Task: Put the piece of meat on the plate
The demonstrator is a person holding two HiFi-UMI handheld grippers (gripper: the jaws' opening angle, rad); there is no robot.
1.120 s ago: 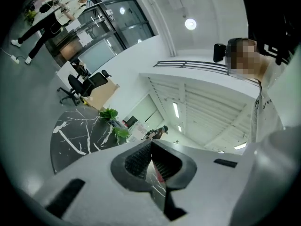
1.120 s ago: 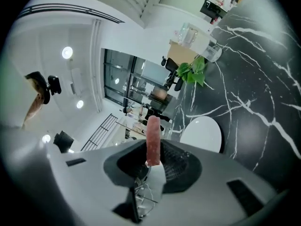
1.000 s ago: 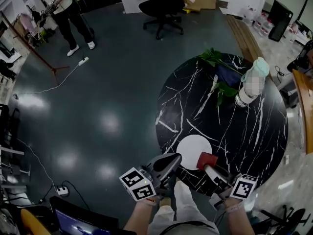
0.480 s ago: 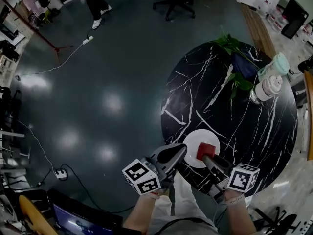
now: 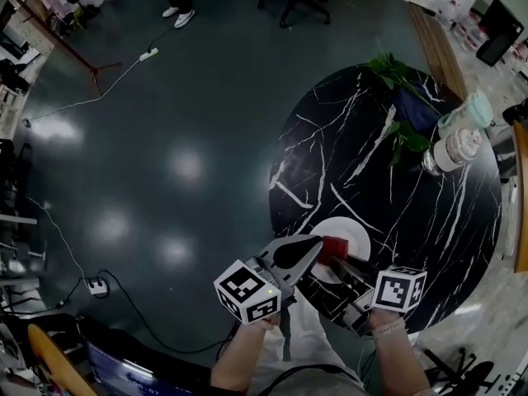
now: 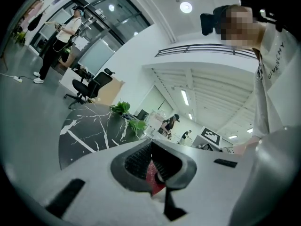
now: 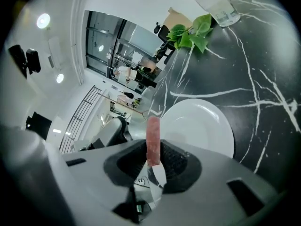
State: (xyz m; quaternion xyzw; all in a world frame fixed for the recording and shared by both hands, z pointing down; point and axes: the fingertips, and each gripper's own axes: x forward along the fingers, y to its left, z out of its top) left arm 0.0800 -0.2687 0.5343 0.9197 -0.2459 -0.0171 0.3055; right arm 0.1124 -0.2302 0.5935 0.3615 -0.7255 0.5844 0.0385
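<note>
The head view is looking dim and bluish, with patches of lamp glare shining on the floor (image 5: 186,165). Both gripper views are bulging like a fisheye and fading to black at the corners. A ceiling lamp (image 6: 186,7) is glowing brightly, the plate (image 7: 202,126) is gleaming white, and the near foreground is perhaps blurring.

Right tongs (image 5: 336,259) hold meat (image 5: 333,245) (red) above plate (image 5: 356,234).

The worktop (image 5: 396,213) is black with white marble veins. The plate (image 5: 356,231) is plain white, the piece of meat (image 5: 334,247) red, the leaves (image 5: 396,73) green.
</note>
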